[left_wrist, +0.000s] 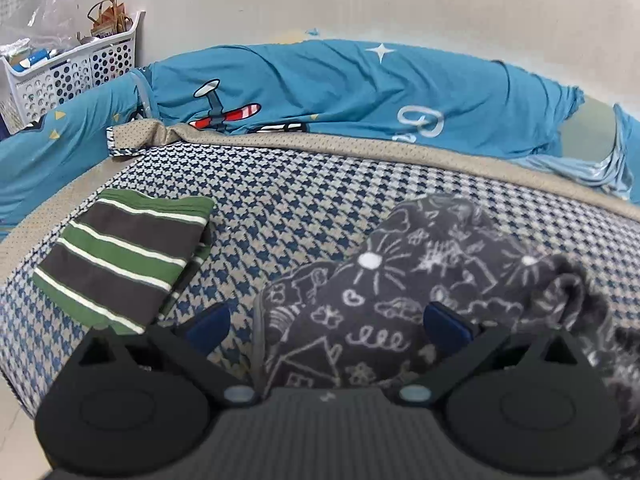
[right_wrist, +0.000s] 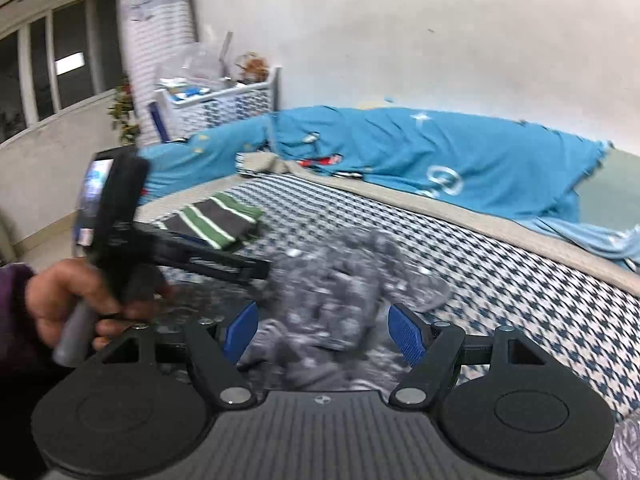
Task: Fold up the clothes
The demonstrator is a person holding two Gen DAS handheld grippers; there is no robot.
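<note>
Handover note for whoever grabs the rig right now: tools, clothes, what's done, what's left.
Left tool: open, holding nothing, poised over the near edge of the grey doodle-print garment.
Right tool: open, nothing between its pads; the grey garment lies just ahead of it.
Clothes: green-and-grey striped garment lies folded flat on the houndstooth bed cover, to the left. The grey one is a rumpled heap mid-bed.
Done: the striped piece.
Left: spread the grey garment flat, fold it, probably set it by the striped one.
</note>
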